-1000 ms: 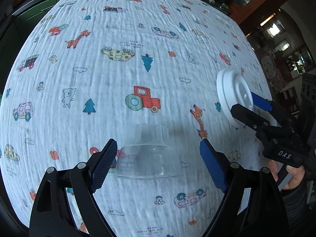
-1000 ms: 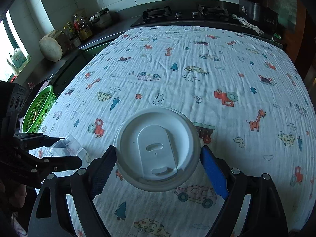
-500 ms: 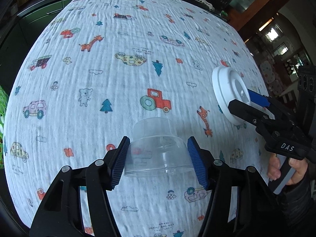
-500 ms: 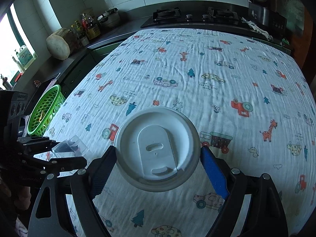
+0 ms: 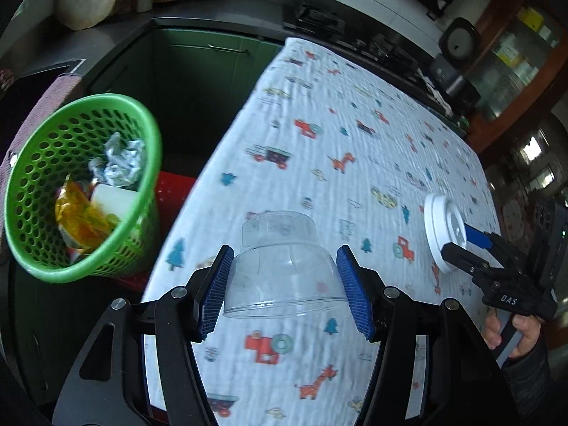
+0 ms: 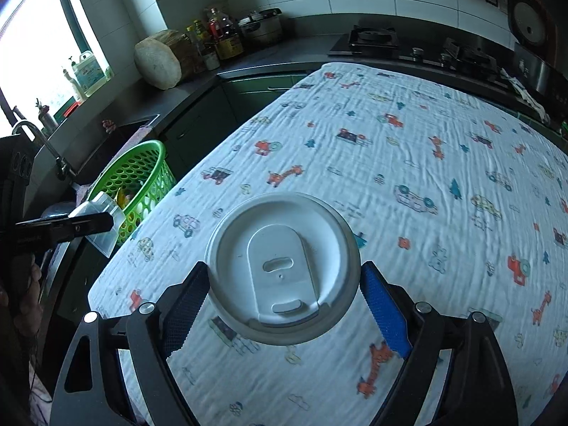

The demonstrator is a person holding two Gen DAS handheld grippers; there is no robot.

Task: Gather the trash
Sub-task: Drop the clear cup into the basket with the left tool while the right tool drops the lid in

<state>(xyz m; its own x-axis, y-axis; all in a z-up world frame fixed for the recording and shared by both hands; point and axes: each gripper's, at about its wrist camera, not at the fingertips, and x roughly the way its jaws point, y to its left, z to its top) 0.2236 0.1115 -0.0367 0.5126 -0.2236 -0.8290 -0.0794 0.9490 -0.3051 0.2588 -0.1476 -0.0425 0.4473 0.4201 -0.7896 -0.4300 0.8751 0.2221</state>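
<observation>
Currently my left gripper (image 5: 284, 291) pinches the clear plastic cup (image 5: 282, 277), lower centre: light, flimsy, slippery. My right gripper (image 6: 284, 305) clamps the stiff white lid (image 6: 282, 271) across its rim.

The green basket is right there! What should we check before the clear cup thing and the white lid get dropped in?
1. Left gripper holds the clear plastic dome: ok, both blue pads press its sides.
2. Right gripper holds the white lid: ok, it sits between the pads.
3. Green basket has room: ok, the crumpled paper and orange wrapper lie low inside.
4. Dome is over the basket: not ok, it is above the tablecloth edge, with the basket off to the left.
5. Lid is over the basket: not ok, it is above the cloth.
6. Basket stands steady: cannot tell.
</observation>
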